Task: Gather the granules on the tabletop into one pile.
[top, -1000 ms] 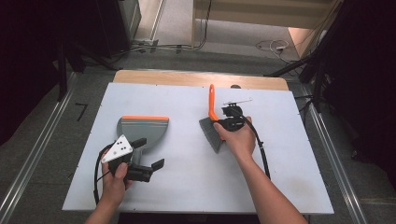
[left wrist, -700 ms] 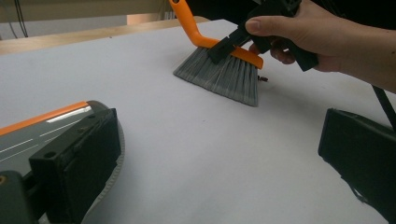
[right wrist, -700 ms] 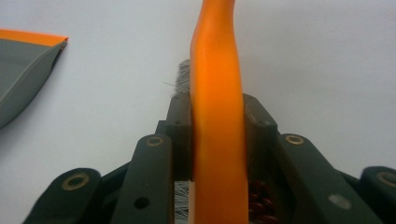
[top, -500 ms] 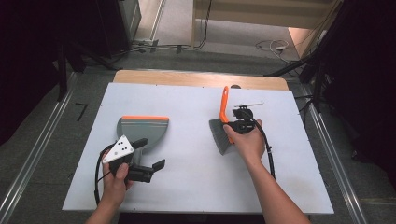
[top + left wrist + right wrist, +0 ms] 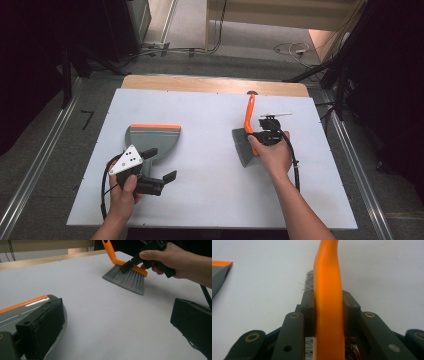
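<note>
A white worktop [image 5: 210, 200] fills the scene. The right gripper [image 5: 260, 139] has its jaws pinching the brush [image 5: 242, 145] at its orange back, bristles on the worktop right of centre; it looks light, with a stiff handle and soft bristles. The left gripper [image 5: 162, 181] is spread beside the empty dustpan [image 5: 152, 137].
</note>
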Demonstrator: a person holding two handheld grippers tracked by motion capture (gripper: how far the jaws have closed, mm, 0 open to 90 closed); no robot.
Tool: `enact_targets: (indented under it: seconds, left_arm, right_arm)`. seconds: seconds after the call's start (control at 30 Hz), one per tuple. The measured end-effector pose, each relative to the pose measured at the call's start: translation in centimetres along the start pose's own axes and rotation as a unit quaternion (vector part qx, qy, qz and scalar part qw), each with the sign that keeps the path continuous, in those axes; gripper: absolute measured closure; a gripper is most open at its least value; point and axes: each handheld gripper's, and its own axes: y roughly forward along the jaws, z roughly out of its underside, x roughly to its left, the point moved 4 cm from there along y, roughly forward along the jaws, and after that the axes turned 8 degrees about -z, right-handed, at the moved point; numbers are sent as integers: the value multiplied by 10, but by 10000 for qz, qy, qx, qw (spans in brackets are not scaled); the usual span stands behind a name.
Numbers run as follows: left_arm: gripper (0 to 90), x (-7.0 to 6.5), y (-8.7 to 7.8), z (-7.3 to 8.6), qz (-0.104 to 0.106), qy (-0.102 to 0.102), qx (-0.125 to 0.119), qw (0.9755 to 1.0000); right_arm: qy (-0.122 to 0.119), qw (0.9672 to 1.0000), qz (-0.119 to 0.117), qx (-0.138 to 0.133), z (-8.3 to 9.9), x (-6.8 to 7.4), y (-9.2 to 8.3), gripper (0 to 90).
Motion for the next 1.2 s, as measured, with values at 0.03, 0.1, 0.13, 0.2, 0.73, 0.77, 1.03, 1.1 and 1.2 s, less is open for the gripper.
enact_targets:
  seconds: [0.03,0.1,0.13,0.2,0.73,0.77,1.03,1.1,1.2]
  left_arm:
    - [0,0,0,0,3,-1,-1,10000]
    - [0,0,0,0,2,8,3,10000]
    - [0,0,0,0,5,12,0,10000]
    - [0,0,0,0,0,18,-2,10000]
    - [0,0,0,-1,5,18,-17,10000]
    - [0,0,0,-1,-1,25,-7,10000]
    - [0,-2,1,-2,9,37,5,10000]
    - [0,-2,1,-2,13,41,10,10000]
    - [0,-1,1,-1,9,34,-1,10000]
  right_arm:
    - [6,10000,5,-13,0,-2,-1,676]
    - [44,10000,-6,-5,1,-4,-2,675]
    - [39,10000,-16,-16,1,-5,-3,675]
    - [50,9999,-148,-53,1,-5,-4,676]
    - [-307,9974,95,-651,-13,-4,-54,686]
    - [-286,9972,210,-661,-11,-8,-56,686]
    - [-554,9883,1320,-520,6,-33,-48,687]
    - [-667,9855,1466,-534,8,-31,-44,687]
    - [-777,9846,1470,-534,8,-21,-39,688]
